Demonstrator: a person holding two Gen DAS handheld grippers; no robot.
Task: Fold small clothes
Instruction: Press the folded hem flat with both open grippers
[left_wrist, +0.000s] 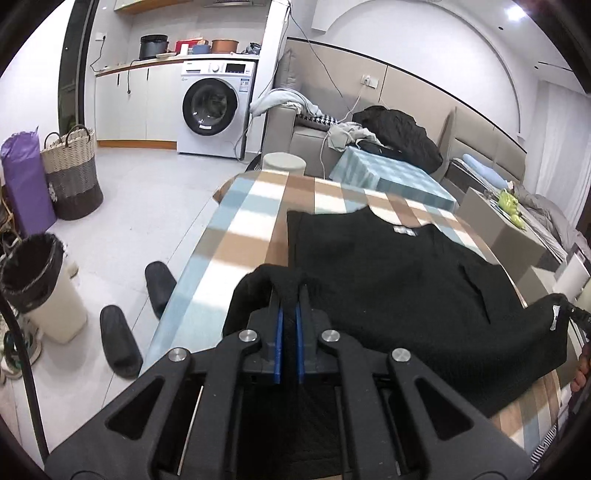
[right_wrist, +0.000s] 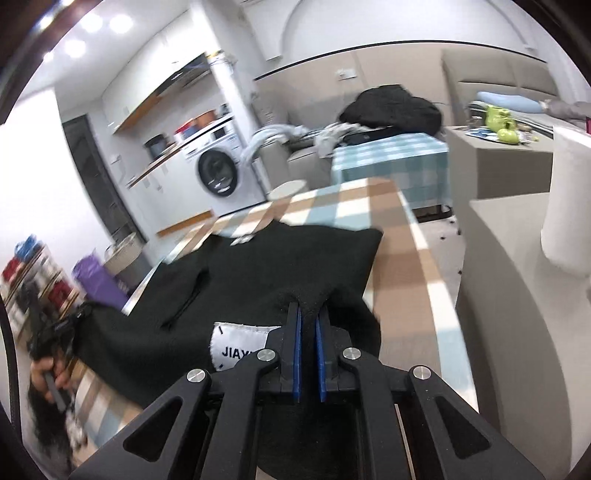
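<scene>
Two near corners of the black knitted garment (left_wrist: 388, 266) are pinched, one by the left gripper (left_wrist: 289, 291), one by the right gripper (right_wrist: 308, 314), each clamped on fabric. The rest is spread on the checked tablecloth (left_wrist: 236, 221). Thick, slack knit could be dragged askew or slipped from the blue pads (right_wrist: 296, 350) if one side is lifted unevenly.

Black knit garment (left_wrist: 388, 266), near hem corners lifted off table
</scene>
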